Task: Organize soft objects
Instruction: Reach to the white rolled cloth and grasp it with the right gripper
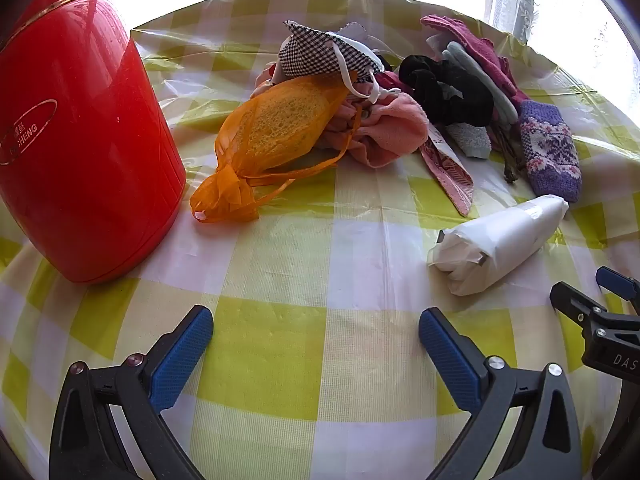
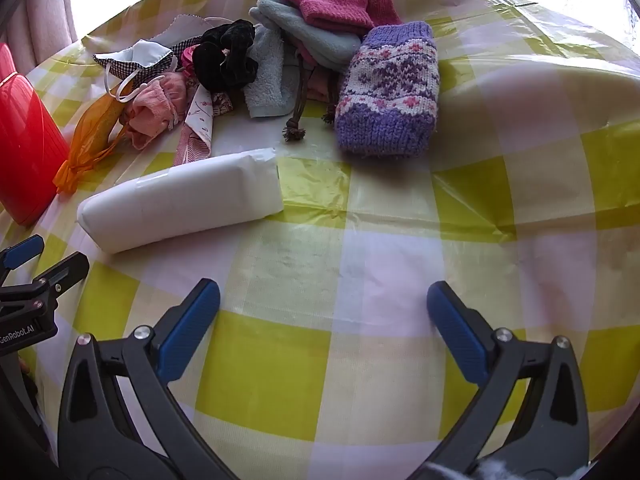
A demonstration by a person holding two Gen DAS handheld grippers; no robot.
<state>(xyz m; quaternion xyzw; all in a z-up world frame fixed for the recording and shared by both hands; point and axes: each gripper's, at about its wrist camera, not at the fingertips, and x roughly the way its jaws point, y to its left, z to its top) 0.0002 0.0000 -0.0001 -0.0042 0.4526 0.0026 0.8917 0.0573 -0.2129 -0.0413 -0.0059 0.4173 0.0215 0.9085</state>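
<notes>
Yellow-white checked plastic tablecloth (image 2: 360, 380) under everything. One tall red plastic canister (image 1: 80, 152), lid on, contents hidden. Soft pile (image 1: 400, 92) at far edge: one purple knit mitten (image 2: 388, 92), one white wrapped roll (image 2: 180, 204), one orange mesh pouch (image 1: 272, 128) w/ sponge inside. Left gripper (image 1: 316, 332) & right gripper (image 2: 324, 308): jaws wide, empty.

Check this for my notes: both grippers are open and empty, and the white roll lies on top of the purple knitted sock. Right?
Not quite. The white roll lies on the tablecloth, apart from the purple knitted sock, as the right wrist view shows. The left gripper and right gripper are indeed open and empty.
</notes>
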